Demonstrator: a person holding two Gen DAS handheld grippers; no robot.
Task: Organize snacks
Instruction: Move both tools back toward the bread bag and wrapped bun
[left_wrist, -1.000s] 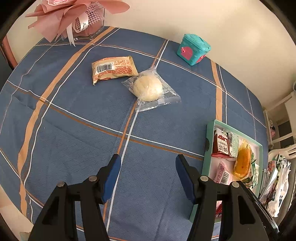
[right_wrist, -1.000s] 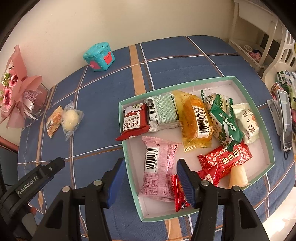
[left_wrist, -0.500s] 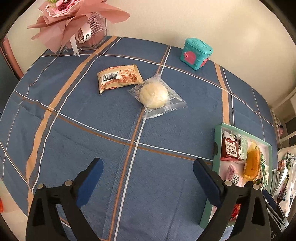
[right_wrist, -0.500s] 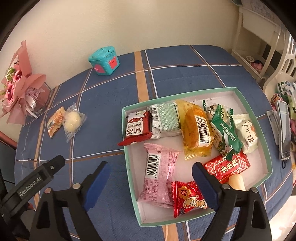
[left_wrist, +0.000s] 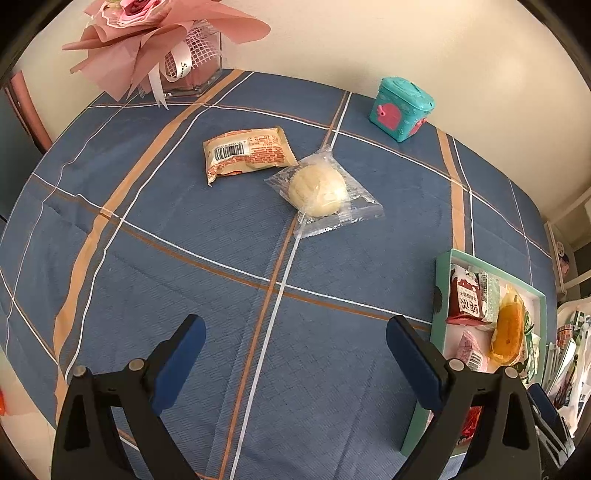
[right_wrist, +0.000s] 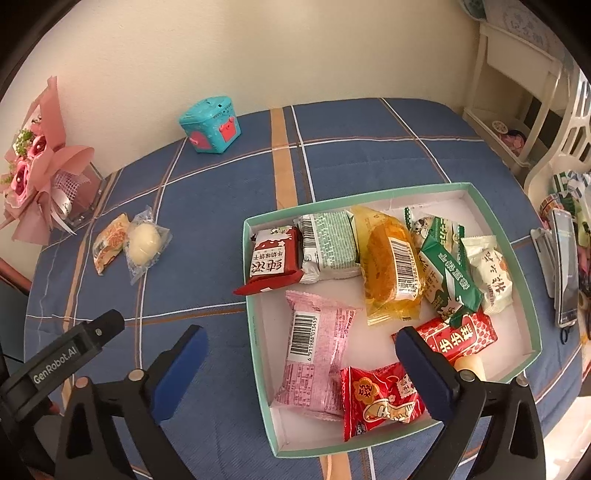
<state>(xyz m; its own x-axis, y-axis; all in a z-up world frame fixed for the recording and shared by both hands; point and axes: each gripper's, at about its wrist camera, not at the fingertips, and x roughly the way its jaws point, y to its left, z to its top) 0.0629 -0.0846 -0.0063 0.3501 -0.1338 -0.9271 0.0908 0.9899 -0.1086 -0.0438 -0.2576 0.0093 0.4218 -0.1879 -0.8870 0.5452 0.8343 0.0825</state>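
Two wrapped snacks lie loose on the blue checked tablecloth: a beige-orange packet (left_wrist: 247, 153) and, touching its right end, a round bun in clear wrap (left_wrist: 317, 190). My left gripper (left_wrist: 295, 325) hovers open over bare cloth, well short of them, with nothing between its fingers. A teal-rimmed white tray (right_wrist: 354, 197) holds several packets, among them a pink one (right_wrist: 317, 354) and a yellow cake (right_wrist: 391, 269). My right gripper (right_wrist: 301, 334) hangs above the tray's near left corner, its jaws opening, gripping nothing. The packet (right_wrist: 110, 242) and bun (right_wrist: 144, 242) lie far left in this view.
A teal toy box (left_wrist: 400, 109) and a pink bouquet in a clear vase (left_wrist: 159, 40) stand along the wall. A phone (right_wrist: 567, 266) and clutter lie right of the tray. White furniture (right_wrist: 517, 74) stands beyond the table's right edge. The left gripper's black housing (right_wrist: 70, 356) shows at lower left.
Both grippers' jaws have spread from half closed to wide apart. Neither hand has shifted over the table, and the snacks lie where they were.
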